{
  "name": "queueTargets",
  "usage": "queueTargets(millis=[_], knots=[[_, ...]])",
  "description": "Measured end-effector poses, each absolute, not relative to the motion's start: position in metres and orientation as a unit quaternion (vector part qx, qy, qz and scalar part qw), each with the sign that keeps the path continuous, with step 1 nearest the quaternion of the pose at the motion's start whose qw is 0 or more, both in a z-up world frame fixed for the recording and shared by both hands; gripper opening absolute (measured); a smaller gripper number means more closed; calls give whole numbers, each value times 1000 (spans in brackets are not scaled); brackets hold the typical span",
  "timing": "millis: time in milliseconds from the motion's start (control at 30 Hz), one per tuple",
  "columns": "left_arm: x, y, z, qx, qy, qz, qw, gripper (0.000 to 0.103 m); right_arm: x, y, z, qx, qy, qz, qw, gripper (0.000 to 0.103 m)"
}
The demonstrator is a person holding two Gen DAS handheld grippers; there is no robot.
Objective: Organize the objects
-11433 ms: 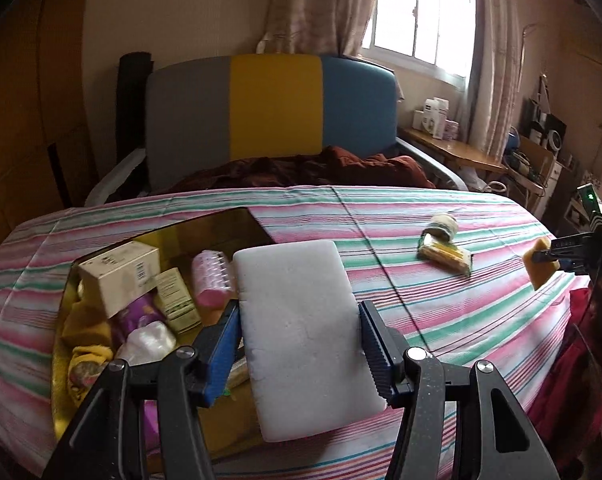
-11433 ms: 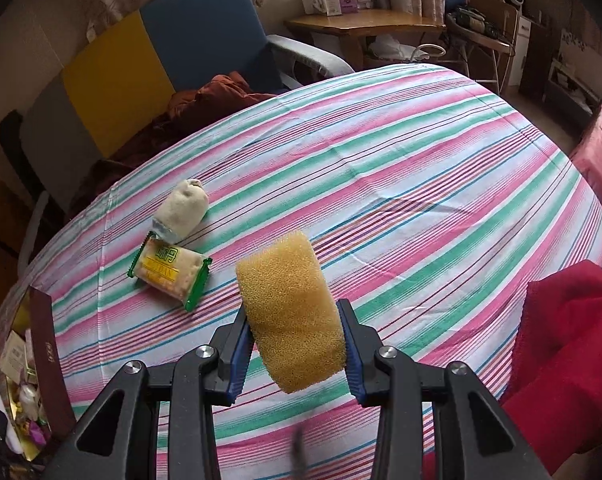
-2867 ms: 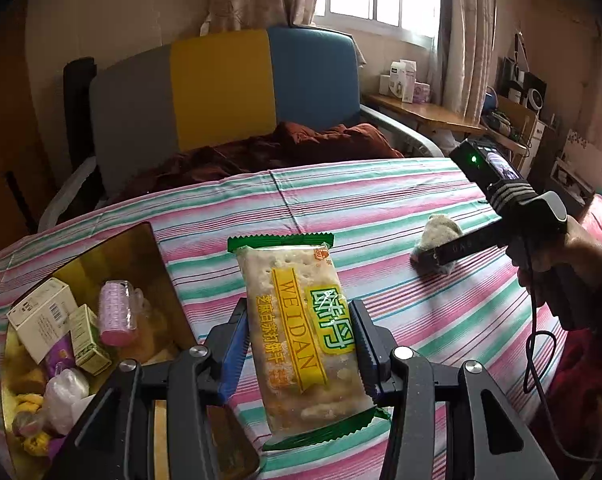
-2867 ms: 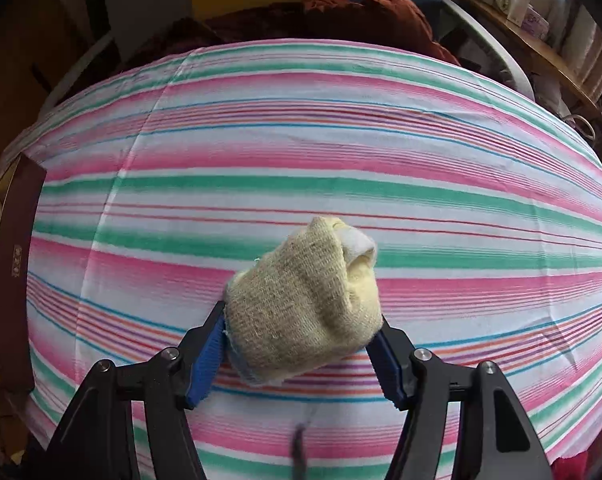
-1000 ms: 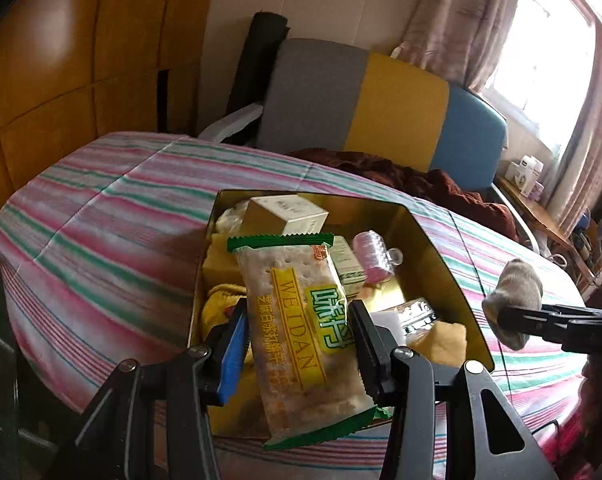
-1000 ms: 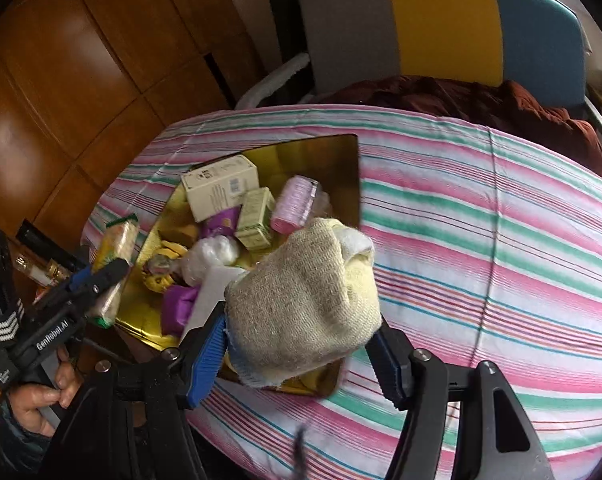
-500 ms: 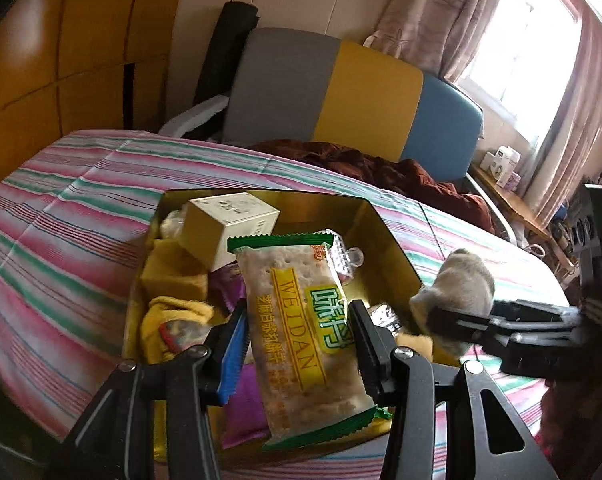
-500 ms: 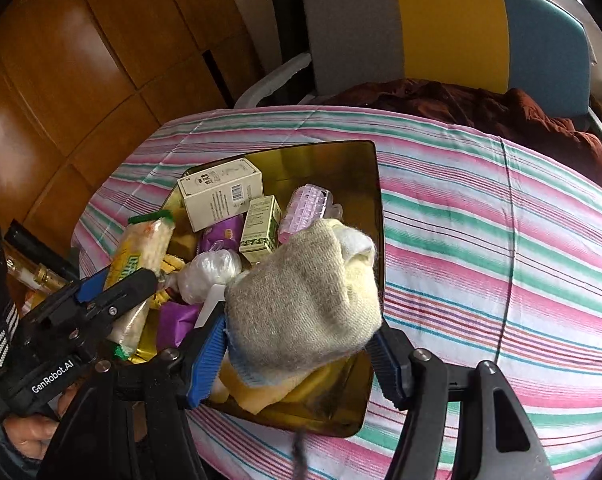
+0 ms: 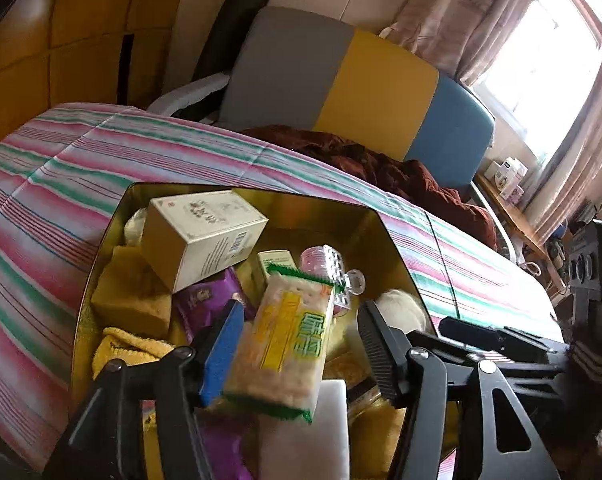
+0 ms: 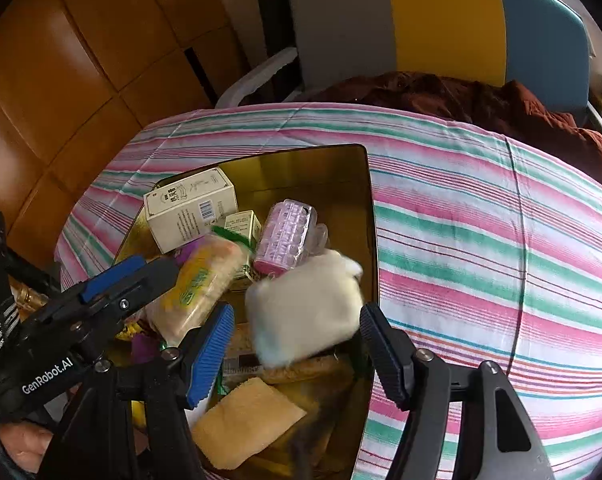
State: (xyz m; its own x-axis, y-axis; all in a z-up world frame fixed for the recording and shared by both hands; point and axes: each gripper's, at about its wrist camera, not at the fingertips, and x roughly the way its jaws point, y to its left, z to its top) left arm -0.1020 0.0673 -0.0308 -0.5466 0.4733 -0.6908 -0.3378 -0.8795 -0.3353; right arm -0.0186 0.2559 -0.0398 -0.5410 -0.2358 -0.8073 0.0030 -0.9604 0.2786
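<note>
Left claw [image 9: 297, 354] jaws opening — cracker pack [image 9: 281, 340] loose between them, dropping into gold tin [image 10: 371, 216]. Right claw [image 10: 297, 354] apart, sock bundle [image 10: 305, 304] released, falling in. Striped worktop [image 10: 481, 240] shows no strays — task nearly done.

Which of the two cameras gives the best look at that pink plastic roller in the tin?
The right wrist view: the pink roller lies in plain sight, its whole side showing, in the gold tin. In the left wrist view the roller is half hidden behind the cracker pack.

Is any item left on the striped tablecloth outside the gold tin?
No: in the right wrist view the striped tablecloth beside the gold tin lies bare.
</note>
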Motion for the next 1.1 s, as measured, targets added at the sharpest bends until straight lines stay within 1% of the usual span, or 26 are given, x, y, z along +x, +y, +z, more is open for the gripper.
queueTargets(millis=[367,467,600,767,867,933,967,1000,1100], knots=[[-76,44,-33,-393,-48,898,191,60,-4,252,-44,473,-132,-868,74,67],[-68,39,-33,-389,-35,903,176,61,4,246,-41,466,-121,-874,63,67],[-60,33,-30,-381,-25,911,158,70,13,239,-40,453,-103,-884,46,67],[-50,32,-21,-365,-12,919,148,75,25,233,-43,443,-95,-891,34,67],[-44,34,-16,-357,-7,923,145,80,30,231,-44,439,-94,-893,29,67],[-40,34,-13,-354,-6,924,144,81,34,229,-44,434,-91,-896,23,67],[-38,35,-12,-353,-5,924,144,83,36,229,-43,432,-90,-897,21,67],[-36,35,-12,-353,-4,925,143,87,38,229,-43,431,-90,-898,19,67],[-30,36,-9,-349,-4,927,141,94,45,229,-41,422,-86,-903,10,67]])
